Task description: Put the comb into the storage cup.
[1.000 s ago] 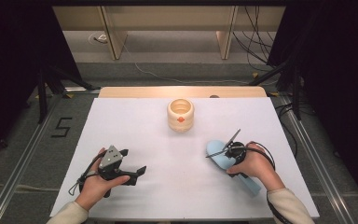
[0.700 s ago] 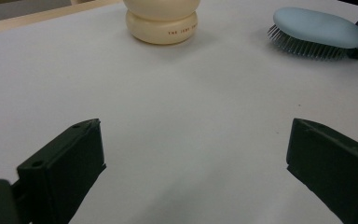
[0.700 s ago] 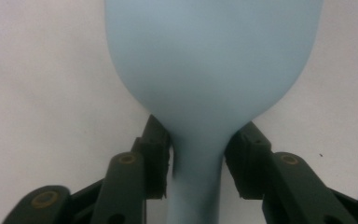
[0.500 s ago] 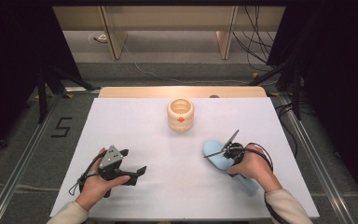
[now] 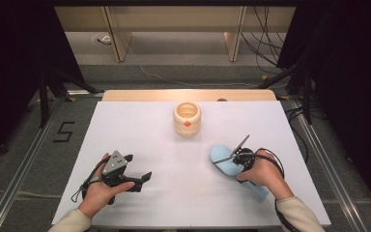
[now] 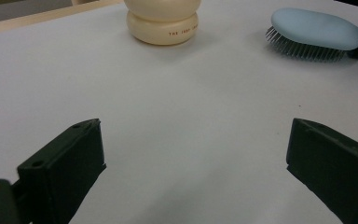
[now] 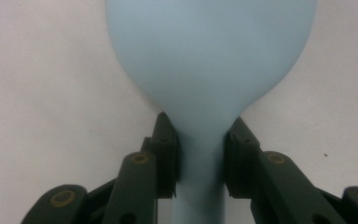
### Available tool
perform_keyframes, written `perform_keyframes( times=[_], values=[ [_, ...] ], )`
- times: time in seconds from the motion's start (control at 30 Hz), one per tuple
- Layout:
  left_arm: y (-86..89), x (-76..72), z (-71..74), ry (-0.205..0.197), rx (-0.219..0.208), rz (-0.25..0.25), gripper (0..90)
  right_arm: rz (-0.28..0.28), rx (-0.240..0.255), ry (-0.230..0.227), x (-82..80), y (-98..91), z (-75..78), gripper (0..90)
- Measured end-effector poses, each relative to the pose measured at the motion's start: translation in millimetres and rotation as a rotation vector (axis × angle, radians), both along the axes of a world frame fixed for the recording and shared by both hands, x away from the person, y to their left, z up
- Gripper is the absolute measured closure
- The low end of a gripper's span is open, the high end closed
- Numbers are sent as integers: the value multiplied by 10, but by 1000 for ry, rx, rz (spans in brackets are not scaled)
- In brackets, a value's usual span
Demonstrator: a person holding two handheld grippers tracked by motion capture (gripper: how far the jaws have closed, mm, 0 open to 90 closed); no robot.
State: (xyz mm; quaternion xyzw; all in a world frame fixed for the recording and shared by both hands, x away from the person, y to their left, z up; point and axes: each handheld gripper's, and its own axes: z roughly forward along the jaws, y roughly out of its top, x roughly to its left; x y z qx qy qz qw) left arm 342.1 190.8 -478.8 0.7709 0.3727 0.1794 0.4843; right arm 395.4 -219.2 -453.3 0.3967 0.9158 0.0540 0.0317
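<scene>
A light blue hairbrush (image 5: 224,159) lies bristles down at the right of the white table (image 5: 164,145). My right gripper (image 5: 235,158) is shut on its neck, where the head narrows into the handle (image 7: 200,186); the brush head (image 7: 209,51) spreads out beyond the jaws. In the left gripper view the hairbrush (image 6: 314,30) shows its grey bristles at the upper right. My left gripper (image 5: 137,169) rests at the front left, open and holding nothing, its fingers (image 6: 63,172) wide apart over bare table. A cream round jar (image 5: 187,118) stands at the back centre.
The jar (image 6: 163,21) carries small red lettering on its side. A wooden strip (image 5: 188,95) runs along the table's far edge. Dark stands and cables (image 5: 270,38) sit on the floor beyond. A floor mark "5" (image 5: 64,131) lies left of the table.
The right hand and gripper have slid the hairbrush a little to the left and toward the near edge. The left gripper has stayed where it was.
</scene>
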Motion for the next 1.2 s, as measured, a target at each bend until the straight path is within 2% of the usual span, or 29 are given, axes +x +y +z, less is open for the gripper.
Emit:
perform_keyframes(
  times=[0.53, 0.87, 0.97, 1.2],
  values=[
    [-2, 1, -1, 1, -2, 3, 35, -12, 34, 1, -2, -45, 16, 704],
    [-5, 5, -9, 4, -4, 7, 35, -21, 89, -73, -28, -82, 151, 704],
    [-3, 4, -9, 4, -2, 5, 35, -20, 92, -68, -33, -89, 158, 704],
    [2, 4, -4, 2, -5, 6, 35, -35, 102, -102, -38, -87, 194, 704]
  ],
)
